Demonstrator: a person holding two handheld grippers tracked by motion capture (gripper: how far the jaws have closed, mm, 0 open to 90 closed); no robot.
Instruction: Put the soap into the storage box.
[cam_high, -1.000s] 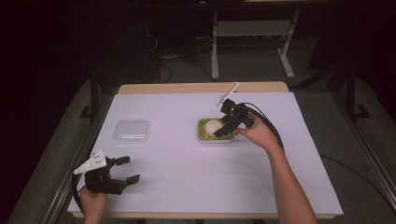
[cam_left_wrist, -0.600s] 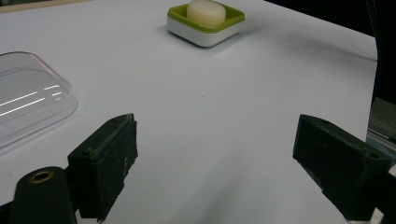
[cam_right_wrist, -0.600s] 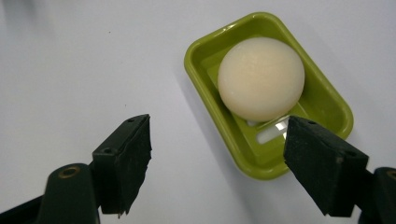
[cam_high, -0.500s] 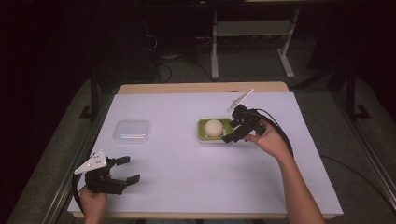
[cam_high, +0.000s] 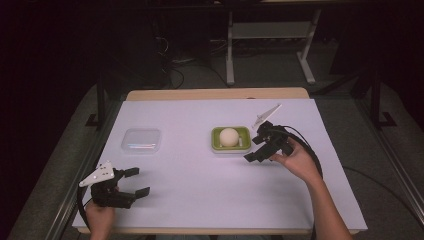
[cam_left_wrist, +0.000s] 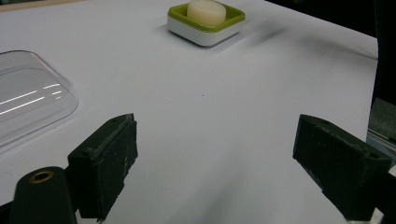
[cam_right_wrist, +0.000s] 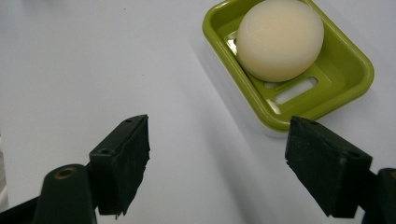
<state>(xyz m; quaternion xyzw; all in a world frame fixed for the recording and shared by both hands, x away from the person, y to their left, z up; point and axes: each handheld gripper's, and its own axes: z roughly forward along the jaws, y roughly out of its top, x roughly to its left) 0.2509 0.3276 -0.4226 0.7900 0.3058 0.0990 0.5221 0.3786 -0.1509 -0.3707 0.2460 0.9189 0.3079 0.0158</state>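
Pale oval soap (cam_high: 229, 136) lying flat in green soap dish (cam_high: 216, 145) mid-desk (cam_high: 200, 200), long axis along the dish's length, right tool (cam_high: 256, 148) just beside dish, jaws apart, empty, left tool (cam_high: 134, 182) near desk's front-left corner, jaws apart, clear lid (cam_high: 142, 140) well left of dish

Right gripper (cam_high: 256, 150): jaws wide apart, bare table (cam_high: 210, 185) between them; green soap dish (cam_right_wrist: 327, 88) with soap (cam_right_wrist: 280, 37) just ahead on one side. Left gripper (cam_high: 136, 182): open table ahead, clear lid (cam_left_wrist: 28, 102) close beside one jaw.
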